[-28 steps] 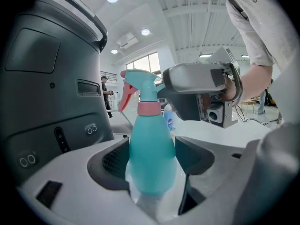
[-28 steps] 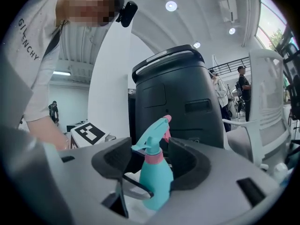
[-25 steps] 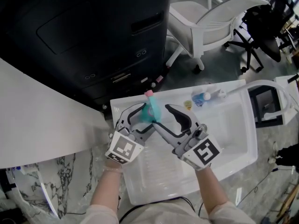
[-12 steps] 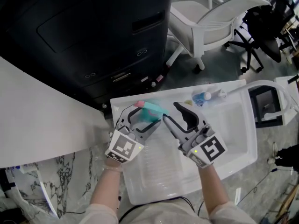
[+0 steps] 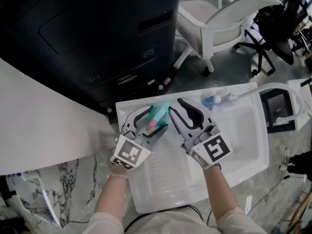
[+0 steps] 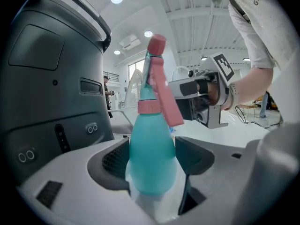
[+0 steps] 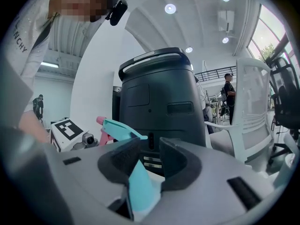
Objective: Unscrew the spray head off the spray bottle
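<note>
A teal spray bottle (image 6: 150, 161) with a pink collar and pink trigger (image 6: 165, 100) stands between the jaws of my left gripper (image 5: 146, 122), which is shut on its body. In the head view the spray head (image 5: 157, 115) lies tilted over the white tray, its pink tip toward me. My right gripper (image 5: 184, 115) sits just right of it. Its jaws are closing, with a teal part of the spray head (image 7: 140, 186) wedged between the pads and touching both. The teal top and pink nozzle (image 7: 101, 121) stick out to the left of those jaws.
A white tray (image 5: 246, 145) lies under both grippers, with small bottles (image 5: 212, 101) at its far rim. A large black machine (image 5: 97, 33) stands behind, a white chair (image 5: 219, 23) to the far right, and a pale counter (image 5: 39, 130) to the left.
The spray head has turned: its pink tip went from pointing away, to the left, to toward me. The right gripper shifted in over it and its jaws narrowed. The left gripper stayed put.
</note>
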A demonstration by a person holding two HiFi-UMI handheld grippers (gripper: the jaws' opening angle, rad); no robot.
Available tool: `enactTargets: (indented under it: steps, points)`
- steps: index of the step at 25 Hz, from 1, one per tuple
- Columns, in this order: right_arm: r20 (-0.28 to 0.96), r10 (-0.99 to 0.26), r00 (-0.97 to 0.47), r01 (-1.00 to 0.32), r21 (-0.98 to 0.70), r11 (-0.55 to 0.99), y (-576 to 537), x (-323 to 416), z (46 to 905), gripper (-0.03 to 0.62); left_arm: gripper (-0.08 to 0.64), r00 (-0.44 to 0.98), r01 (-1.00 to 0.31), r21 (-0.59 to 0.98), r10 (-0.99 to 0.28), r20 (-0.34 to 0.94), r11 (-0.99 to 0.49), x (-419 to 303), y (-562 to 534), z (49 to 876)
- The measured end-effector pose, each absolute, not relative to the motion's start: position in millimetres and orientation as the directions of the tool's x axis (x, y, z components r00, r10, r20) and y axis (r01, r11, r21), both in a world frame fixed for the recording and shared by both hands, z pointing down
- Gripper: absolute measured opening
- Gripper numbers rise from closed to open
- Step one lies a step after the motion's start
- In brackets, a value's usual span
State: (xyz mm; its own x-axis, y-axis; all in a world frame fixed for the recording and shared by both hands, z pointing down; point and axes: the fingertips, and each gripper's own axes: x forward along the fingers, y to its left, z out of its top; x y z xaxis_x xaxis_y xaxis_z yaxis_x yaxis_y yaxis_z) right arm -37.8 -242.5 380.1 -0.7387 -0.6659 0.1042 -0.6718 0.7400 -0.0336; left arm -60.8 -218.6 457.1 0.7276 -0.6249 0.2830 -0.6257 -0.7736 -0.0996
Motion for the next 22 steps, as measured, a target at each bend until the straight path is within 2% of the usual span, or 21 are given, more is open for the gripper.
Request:
enactTargets:
  steps: [5, 8, 10, 13, 20, 22]
  points:
    - [0.058, -0.599, -0.798, -0.602, -0.090, 0.793, -222, -43, 374, 0.149, 0.310, 0.726, -0.630, -0.093, -0.628, 0.281, -0.771, -60, -219, 457]
    - [0.040, -0.518, -0.854, -0.518, -0.142, 0.843, -201, -57, 375, 0.252, 0.310, 0.726, -0.631, -0.093, -0.629, 0.279, -0.770, -61, -219, 458]
    - [0.050, -0.508, -0.860, -0.510, -0.143, 0.848, -196, -68, 376, 0.320, 0.310, 0.723, -0.635, -0.095, -0.633, 0.278, -0.767, -61, -219, 457]
    - [0.076, -0.552, -0.830, -0.557, -0.113, 0.823, -200, -79, 379, 0.354, 0.310, 0.715, -0.644, -0.097, -0.642, 0.276, -0.759, -61, -220, 457]
    - [0.196, -0.628, -0.753, -0.652, -0.095, 0.752, -207, -81, 397, 0.367, 0.310, 0.713, -0.648, -0.093, -0.645, 0.276, -0.756, -61, -221, 457]
    - [0.192, -0.633, -0.750, -0.656, -0.103, 0.747, -204, -77, 397, 0.365, 0.310, 0.712, -0.649, -0.092, -0.646, 0.275, -0.755, -61, -221, 457]
